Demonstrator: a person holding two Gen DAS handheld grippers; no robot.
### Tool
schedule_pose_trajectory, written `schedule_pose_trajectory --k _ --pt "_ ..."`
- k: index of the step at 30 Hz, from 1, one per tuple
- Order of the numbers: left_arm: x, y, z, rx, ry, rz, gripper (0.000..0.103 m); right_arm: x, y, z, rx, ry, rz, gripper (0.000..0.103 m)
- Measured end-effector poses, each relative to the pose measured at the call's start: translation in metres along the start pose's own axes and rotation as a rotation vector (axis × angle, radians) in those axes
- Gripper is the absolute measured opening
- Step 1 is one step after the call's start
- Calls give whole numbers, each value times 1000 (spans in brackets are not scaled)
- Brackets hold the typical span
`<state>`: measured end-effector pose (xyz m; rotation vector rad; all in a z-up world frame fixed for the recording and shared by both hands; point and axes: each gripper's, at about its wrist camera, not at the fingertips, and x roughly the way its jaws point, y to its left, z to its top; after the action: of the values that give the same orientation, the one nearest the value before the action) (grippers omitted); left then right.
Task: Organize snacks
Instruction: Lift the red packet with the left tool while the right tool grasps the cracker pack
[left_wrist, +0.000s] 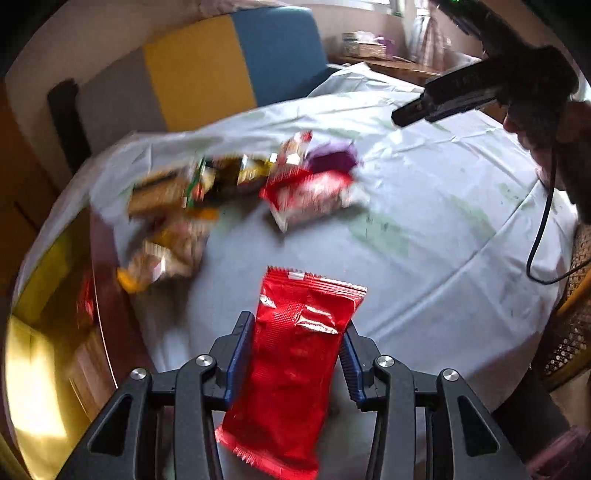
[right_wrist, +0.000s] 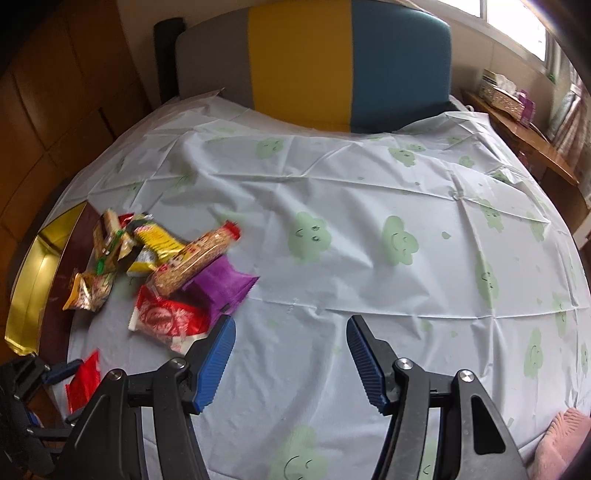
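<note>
A: Where's the red snack packet (left_wrist: 295, 365)?

B: Bottom centre of the left wrist view, clamped between the blue pads (left_wrist: 238, 360) of the left gripper (left_wrist: 293, 363). Packet runs lengthwise along the fingers, top seal pointing up-frame, lower end hanging out below the pads. In the right wrist view it's a red sliver (right_wrist: 84, 380) at lower left.

A: Right gripper (right_wrist: 291, 363)?

B: Jaws spread wide, nothing between them, only tablecloth (right_wrist: 369, 258) underneath. In the left view it shows at upper right (left_wrist: 410, 112), over the cloth.

A: Rest of the snacks?

B: One pile (right_wrist: 159, 273) at left of the right view. Red-and-white wrapper (right_wrist: 166, 319) nearest, just beside the right gripper's left fingertip. Purple packet (right_wrist: 221, 284) behind it, a long cracker sleeve (right_wrist: 195, 258) lying across both. Yellow packets (right_wrist: 159, 243) and gold-toned wrappers (right_wrist: 88, 291) further left. The left view shows the same pile (left_wrist: 236, 192), blurred, mid-frame above the held packet and apart from it.

A: Anything in the way?

B: Cloth between packet and pile is bare. Cloth stops short at the left; dark table edge (right_wrist: 55, 280) exposed, gold object (right_wrist: 40, 273) beside it. Grey, yellow and blue panel (right_wrist: 314, 62) behind the table at top.
</note>
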<state>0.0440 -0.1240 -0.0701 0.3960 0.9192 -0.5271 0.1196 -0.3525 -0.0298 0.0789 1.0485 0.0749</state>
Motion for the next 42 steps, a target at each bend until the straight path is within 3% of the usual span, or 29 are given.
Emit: schedule_pose_trajectory --k 3,8,12,19,24,28,35,36,37,38,42 --pt "-2 2 -19 -30 -54 13 45 3 8 -3 -40 16 16 64" --pt "1 14 -24 -113 -61 -42 46 6 34 -10 -135 46 93 64" --pt "3 13 -26 -109 -84 -42 46 5 63 -11 -200 52 145 64" --pt "2 17 -30 -136 -110 -65 45 8 140 19 -364 17 193 64" --pt "1 20 -32 -154 -124 -85 45 32 201 51 -530 25 157 68" --pt "1 21 -34 -163 -137 -96 45 61 238 68 -660 60 71 71" --pt "1 24 -36 -177 -149 -113 45 105 270 72 -778 146 -12 71" --pt "1 24 -37 -176 -152 -112 45 111 272 70 -782 161 -26 69" --pt "1 24 -37 -177 -153 -112 45 118 272 67 -780 179 -64 54" --pt "1 24 -37 -178 -153 -113 45 120 272 65 -778 172 -77 50" --pt "1 24 -38 -179 -155 -110 45 94 256 59 -705 101 -19 49"
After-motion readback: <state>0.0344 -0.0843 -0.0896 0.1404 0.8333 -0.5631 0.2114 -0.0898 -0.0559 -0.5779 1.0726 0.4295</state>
